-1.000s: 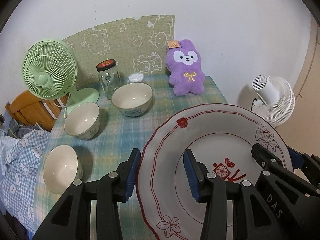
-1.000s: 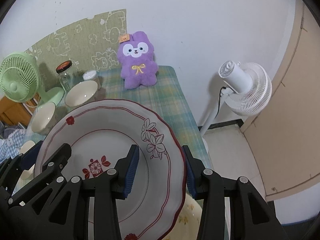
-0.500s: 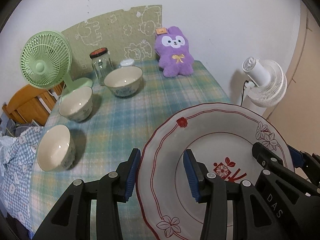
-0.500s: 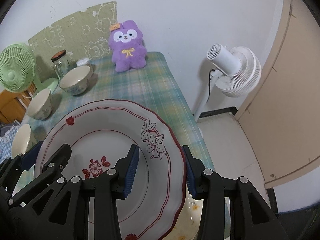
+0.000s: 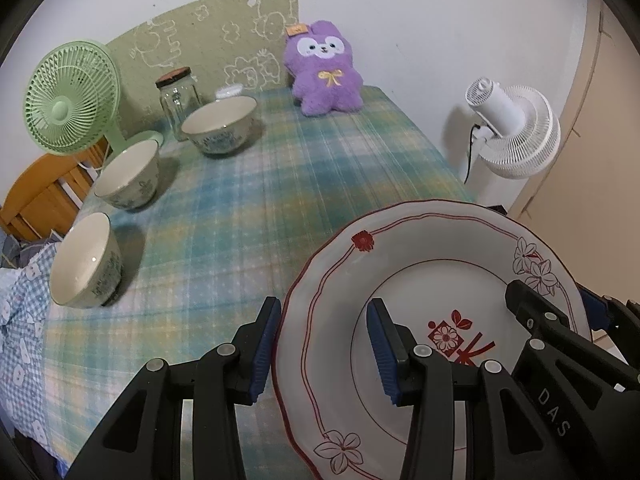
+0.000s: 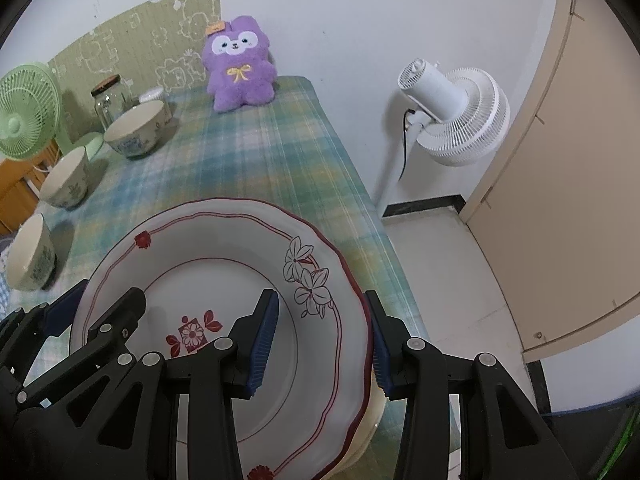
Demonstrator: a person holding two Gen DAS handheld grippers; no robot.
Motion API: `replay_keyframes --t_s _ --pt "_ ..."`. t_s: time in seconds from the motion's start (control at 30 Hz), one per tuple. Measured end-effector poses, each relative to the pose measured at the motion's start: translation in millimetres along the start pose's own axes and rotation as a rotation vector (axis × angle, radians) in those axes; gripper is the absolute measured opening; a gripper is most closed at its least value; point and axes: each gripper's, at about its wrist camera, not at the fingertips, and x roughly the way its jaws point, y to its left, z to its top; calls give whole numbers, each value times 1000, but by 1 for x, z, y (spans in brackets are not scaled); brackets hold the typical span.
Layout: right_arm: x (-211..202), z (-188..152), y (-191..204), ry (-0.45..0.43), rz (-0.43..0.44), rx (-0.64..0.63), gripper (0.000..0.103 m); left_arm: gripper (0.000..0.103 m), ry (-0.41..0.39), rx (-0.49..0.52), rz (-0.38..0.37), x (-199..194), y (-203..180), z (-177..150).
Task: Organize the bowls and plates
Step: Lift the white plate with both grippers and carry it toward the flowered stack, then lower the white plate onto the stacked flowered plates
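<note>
A large white plate (image 5: 432, 280) with red rim lines and flower prints is held above the table's near right corner. My left gripper (image 5: 322, 350) is shut on its left rim. My right gripper (image 6: 322, 340) is shut on its right rim; the plate also shows in the right wrist view (image 6: 224, 264). A second cream plate (image 6: 370, 416) shows just under it. Three cream bowls stand along the left side: a near one (image 5: 86, 266), a middle one (image 5: 128, 174) and a far wide one (image 5: 218, 124).
A checked cloth covers the table (image 5: 280, 184). At the back stand a green desk fan (image 5: 70, 100), a glass jar (image 5: 178, 100) and a purple plush toy (image 5: 324, 74). A white floor fan (image 6: 452, 114) stands right of the table, by a beige door (image 6: 560, 184).
Both grippers and the plate have drawn back toward the near edge and risen. The bowls, jar and toy look farther away. The grip on the plate is unchanged.
</note>
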Motion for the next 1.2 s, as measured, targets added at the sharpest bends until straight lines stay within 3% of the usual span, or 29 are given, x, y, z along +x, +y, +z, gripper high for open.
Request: replay_keyframes --t_s 0.77,1.2 --pt "35 -29 -18 100 -26 0 46 45 69 52 11 25 -24 -32" --pt "38 -27 -12 83 -15 -13 46 45 58 58 38 27 -19 -30"
